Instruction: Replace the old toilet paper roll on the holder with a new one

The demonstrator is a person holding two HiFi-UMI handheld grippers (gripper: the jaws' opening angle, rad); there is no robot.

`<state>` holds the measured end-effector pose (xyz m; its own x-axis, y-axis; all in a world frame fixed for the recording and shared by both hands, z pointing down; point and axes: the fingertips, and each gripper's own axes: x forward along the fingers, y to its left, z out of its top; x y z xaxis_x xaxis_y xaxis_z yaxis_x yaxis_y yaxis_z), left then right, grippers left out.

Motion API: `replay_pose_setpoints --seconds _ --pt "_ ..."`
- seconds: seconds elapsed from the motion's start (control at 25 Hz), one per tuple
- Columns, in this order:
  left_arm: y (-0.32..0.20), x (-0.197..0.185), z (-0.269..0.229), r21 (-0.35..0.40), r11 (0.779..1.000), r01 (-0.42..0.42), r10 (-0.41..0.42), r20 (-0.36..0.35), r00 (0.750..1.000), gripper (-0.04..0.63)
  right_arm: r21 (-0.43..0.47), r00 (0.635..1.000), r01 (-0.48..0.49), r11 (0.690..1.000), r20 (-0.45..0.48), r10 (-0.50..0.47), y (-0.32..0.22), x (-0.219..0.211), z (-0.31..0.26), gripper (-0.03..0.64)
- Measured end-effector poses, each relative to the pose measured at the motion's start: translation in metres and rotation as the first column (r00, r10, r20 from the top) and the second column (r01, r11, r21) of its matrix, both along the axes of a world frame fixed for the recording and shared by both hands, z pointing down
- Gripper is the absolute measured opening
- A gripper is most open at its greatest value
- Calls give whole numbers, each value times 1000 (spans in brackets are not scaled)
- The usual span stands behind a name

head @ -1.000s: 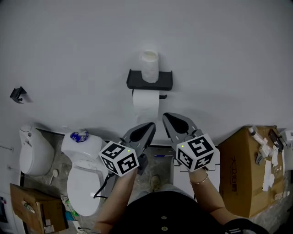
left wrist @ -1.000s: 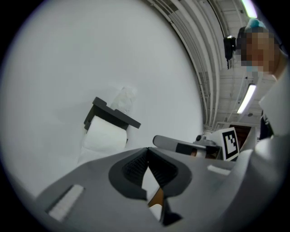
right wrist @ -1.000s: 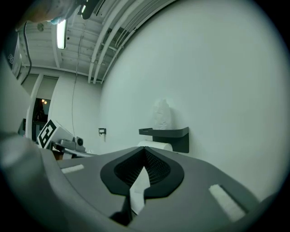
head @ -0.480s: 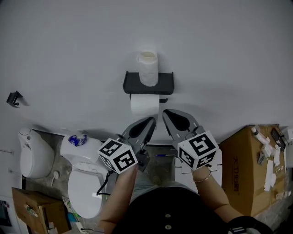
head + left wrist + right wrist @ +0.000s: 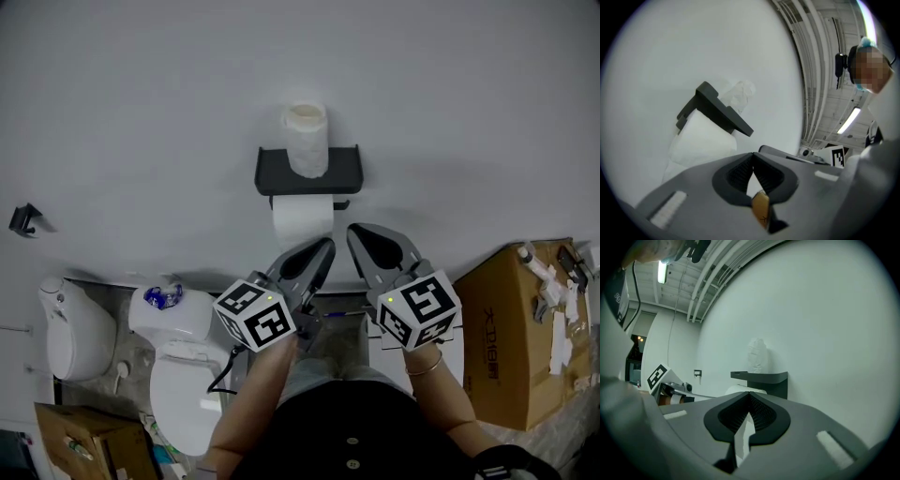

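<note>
Grey left gripper (image 5: 753, 155): jaws closed tip to tip, with nothing between them.
Right gripper (image 5: 749, 394): jaws pressed together as well, holding nothing.
Aim: both grippers pointed roughly level at the wall (image 5: 141, 112), with their tips side by side near the lower edge of the hung roll (image 5: 302, 217).
Hung roll: white, on the bar under the holder (image 5: 277, 173), with a sheet hanging down in front.
Holder: black, fixed to the wall, with a flat shelf on top.
Spare roll (image 5: 306, 141): white, standing upright in the middle of the shelf, directly above the hung roll.
Toilet (image 5: 183, 375): white, at lower left in the head view, lid down, with a small blue item on its cistern.
Box (image 5: 511, 328): brown cardboard, at lower right on the floor, with small white items lying on its top.
</note>
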<state>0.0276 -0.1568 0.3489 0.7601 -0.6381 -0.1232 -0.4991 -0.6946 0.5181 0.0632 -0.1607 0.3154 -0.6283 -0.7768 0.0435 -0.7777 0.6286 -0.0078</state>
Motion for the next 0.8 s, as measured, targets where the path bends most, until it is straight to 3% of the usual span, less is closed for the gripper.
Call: replay_pose_setpoints --seconds 0.2,0.52,0.8 --pt "-1 -6 4 -26 999 -34 34 22 999 -3 -16 999 -32 999 16 33 -2 -5 0 2" --pt "4 -10 11 -87 989 -116 112 -46 993 1 -24 995 -100 995 19 101 -1 -2 7 2" --pt "5 -12 20 -179 971 -156 134 -130 982 100 -30 990 -137 990 32 138 1 -8 9 2"
